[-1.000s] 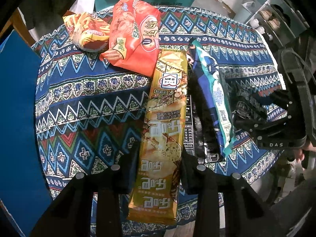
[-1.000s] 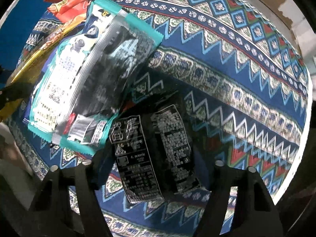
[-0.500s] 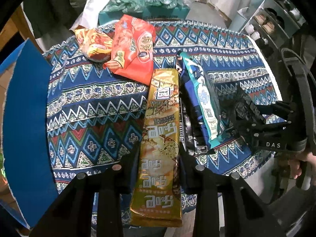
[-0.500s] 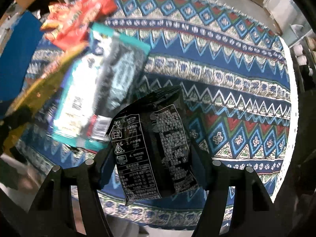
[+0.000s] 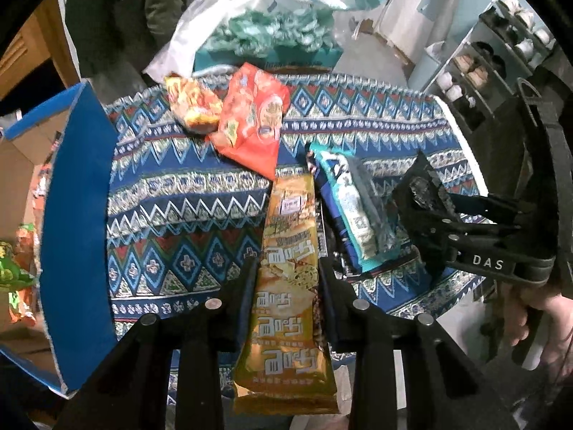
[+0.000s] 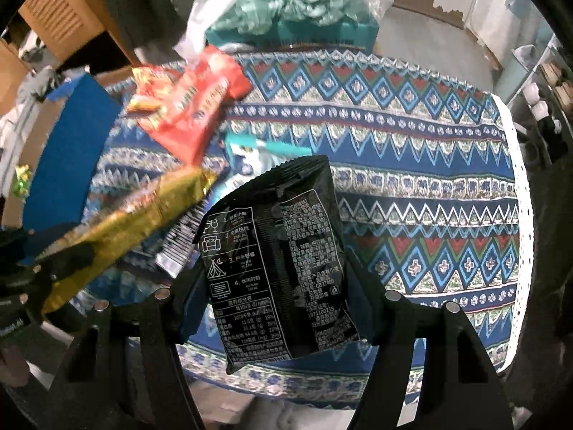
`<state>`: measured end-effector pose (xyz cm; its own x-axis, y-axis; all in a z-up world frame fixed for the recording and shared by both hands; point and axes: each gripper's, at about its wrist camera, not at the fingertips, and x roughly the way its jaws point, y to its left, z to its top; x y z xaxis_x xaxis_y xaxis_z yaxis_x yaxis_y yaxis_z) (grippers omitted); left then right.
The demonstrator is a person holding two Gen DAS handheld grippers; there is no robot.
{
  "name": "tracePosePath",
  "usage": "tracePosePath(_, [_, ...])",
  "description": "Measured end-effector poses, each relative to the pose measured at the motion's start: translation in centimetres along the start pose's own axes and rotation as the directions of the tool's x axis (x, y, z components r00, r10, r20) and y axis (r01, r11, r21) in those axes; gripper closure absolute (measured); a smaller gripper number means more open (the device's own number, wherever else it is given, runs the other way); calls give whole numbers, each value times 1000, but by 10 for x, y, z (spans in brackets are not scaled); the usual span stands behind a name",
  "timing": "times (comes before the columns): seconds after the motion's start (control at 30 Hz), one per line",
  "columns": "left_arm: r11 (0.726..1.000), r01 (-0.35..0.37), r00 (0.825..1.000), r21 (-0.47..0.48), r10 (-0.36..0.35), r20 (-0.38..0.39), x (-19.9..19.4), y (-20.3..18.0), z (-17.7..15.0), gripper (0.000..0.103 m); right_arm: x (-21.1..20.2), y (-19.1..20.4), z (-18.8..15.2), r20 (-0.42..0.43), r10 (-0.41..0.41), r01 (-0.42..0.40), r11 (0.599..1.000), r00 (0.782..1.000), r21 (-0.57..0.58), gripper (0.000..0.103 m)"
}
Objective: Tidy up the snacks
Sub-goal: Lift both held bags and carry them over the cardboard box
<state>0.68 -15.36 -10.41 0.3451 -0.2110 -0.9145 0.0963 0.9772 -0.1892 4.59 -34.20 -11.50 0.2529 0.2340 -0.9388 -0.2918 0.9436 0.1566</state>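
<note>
My left gripper is shut on a long gold snack pack and holds it above the patterned table; the pack also shows in the right wrist view. My right gripper is shut on a black snack bag with white print, lifted over the table's near edge; it also shows in the left wrist view. A teal and white packet lies on the table between them. A red bag and a small orange bag lie at the far side.
A blue box flap stands at the table's left edge. A teal box with green stuffing and a white plastic bag sit behind the table. A shelf with small items stands at the right.
Both grippers have risen and pulled back from the table, lifting the gold pack and the black bag off the cloth. The teal packet stays on the table.
</note>
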Motion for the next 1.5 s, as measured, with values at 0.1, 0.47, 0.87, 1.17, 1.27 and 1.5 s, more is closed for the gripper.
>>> tracePosePath(0.1, [1000,-11,999,9,11,38,-13,0,1,70,-5,5,7,23,4,-4,1000,1000,7,35])
tracePosePath(0.47, [1000,4,997,-27,-2,74,-30,16,11,100,-18,23,22,78,30,-30,1000,997,-2,35])
tracePosePath(0.87, [998,11,999,-55,-13,-35,27,28,4,45,-5,31,22,41,45,-44,998,998,-34,35])
tracePosePath(1.17, [1000,-23,995,16,24,-98,65,19,3,44,0,23,20,32,47,-47,999,998,-18,35])
tracePosePath(1.27, [1000,-16,991,6,16,-136,79,22,1,44,1,21,20,30,48,-47,999,998,-12,35])
tracePosePath(1.5, [999,-14,984,45,22,-174,101,18,-7,50,1,20,21,30,49,-48,999,998,-12,35])
